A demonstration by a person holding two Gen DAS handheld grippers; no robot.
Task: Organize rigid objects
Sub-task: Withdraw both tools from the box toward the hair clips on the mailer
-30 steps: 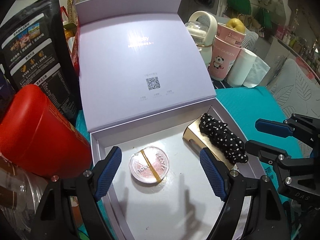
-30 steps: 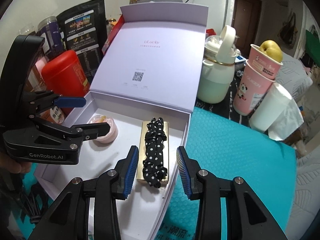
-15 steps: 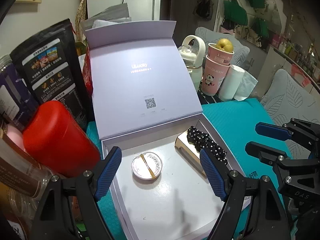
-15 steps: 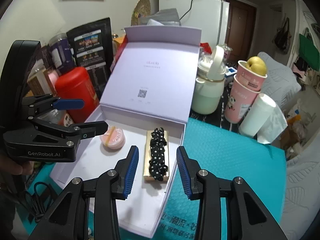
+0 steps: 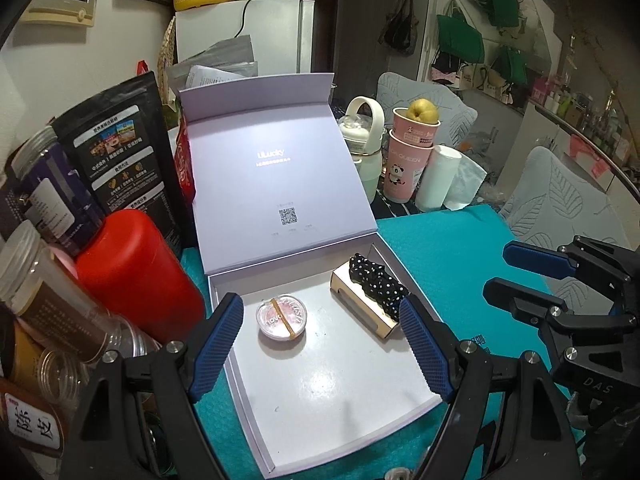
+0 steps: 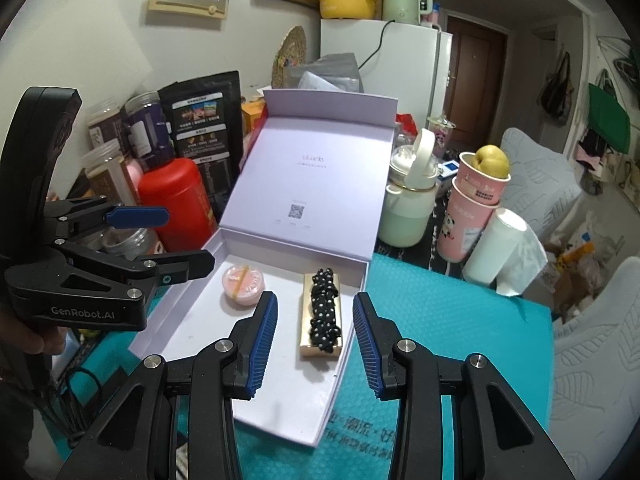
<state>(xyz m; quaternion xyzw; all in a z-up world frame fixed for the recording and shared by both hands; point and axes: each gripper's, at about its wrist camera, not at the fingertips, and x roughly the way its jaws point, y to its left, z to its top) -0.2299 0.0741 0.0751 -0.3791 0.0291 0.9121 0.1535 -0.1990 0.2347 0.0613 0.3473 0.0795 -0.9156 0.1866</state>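
Note:
An open lilac gift box [image 5: 340, 412] [image 6: 280, 396] lies on the teal mat with its lid standing up behind. Inside it sit a round pink container [image 5: 282, 317] [image 6: 243, 285] with a yellow band, and a gold bar [image 5: 360, 314] [image 6: 306, 344] with a black polka-dot scrunchie [image 5: 378, 280] [image 6: 325, 308] on top. My left gripper [image 5: 320, 350] [image 6: 160, 236] is open and empty above the box's near end. My right gripper [image 6: 314, 338] [image 5: 516, 270] is open and empty, held above the box's right side.
A red canister [image 5: 136, 276], jars [image 5: 44, 292] and a black pouch [image 5: 116, 160] crowd the left. A white-green kettle [image 6: 410, 204], stacked pink cups with a pear [image 6: 476, 204] and a paper roll [image 6: 490, 244] stand behind. The teal mat [image 6: 440, 340] extends right.
Both grippers have pulled up and back from the box, so it looks smaller and farther. Both stay open and empty. The items in the box have not moved.

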